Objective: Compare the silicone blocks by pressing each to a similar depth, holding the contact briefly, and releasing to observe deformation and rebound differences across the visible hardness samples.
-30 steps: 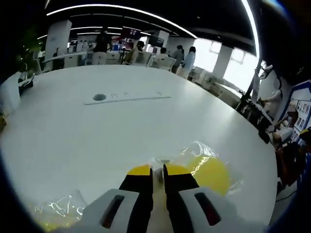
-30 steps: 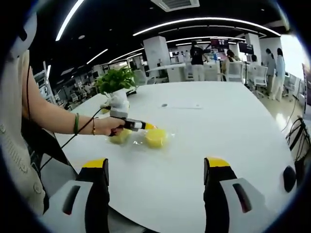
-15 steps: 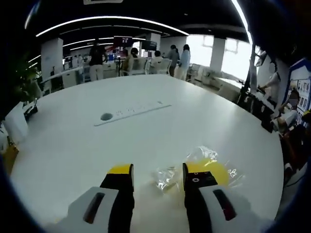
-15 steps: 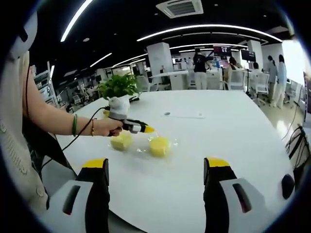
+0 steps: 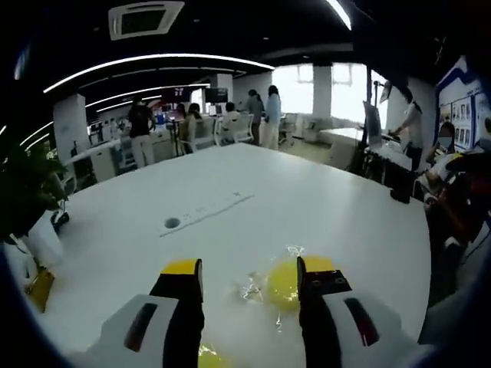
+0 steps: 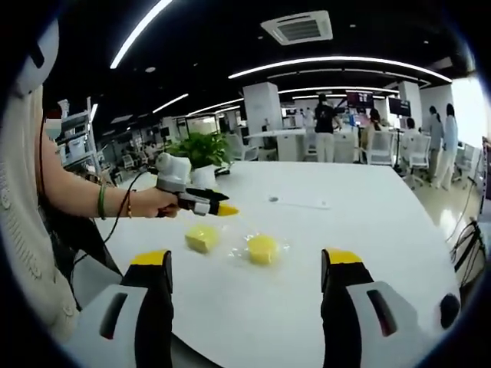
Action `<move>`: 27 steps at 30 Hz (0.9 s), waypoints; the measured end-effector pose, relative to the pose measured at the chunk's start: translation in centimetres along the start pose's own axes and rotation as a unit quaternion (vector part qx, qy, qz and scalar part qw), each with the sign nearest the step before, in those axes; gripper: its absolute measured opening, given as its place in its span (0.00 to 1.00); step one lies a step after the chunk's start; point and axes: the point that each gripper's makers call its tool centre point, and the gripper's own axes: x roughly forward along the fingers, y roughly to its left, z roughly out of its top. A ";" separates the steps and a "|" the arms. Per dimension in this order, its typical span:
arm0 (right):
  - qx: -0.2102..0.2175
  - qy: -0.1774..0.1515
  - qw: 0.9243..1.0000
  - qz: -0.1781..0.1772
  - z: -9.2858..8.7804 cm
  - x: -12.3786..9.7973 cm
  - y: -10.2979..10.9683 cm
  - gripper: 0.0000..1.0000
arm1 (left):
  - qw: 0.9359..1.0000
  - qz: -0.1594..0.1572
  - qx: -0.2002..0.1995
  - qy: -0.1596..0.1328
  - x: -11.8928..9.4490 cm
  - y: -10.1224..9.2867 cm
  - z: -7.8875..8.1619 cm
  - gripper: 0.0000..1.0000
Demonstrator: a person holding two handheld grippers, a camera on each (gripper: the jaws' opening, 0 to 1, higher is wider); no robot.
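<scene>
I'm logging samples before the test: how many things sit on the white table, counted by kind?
Yellow silicone blocks: 2, a squarish one and a rounder one
Potted plants: 1
Total: 3

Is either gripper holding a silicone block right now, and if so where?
Nothing is held. The left gripper hangs open above both yellow blocks; the right gripper is open, short of them.

Near yellow block [image 5: 207, 357] sits half cut off behind the left tool's [image 5: 249, 268] jaws.
</scene>
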 end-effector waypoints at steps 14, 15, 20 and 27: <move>-0.017 -0.025 0.999 0.020 0.6 -1.1 2.9 0.70 | 0.998 0.007 0.011 -0.063 -9.7 -1.4 3.5 0.59; -0.019 -0.028 0.999 0.019 0.7 -1.2 2.9 0.68 | 0.998 0.008 0.009 -0.063 -10.3 -1.4 3.5 0.59; -0.004 -0.034 0.999 0.033 0.8 -1.0 3.5 0.73 | 0.997 0.024 0.004 -0.077 -13.9 -1.2 3.2 0.66; -0.004 -0.035 0.998 0.048 0.5 -0.3 4.2 0.75 | 0.996 0.029 -0.009 -0.083 -17.7 -1.5 2.3 0.70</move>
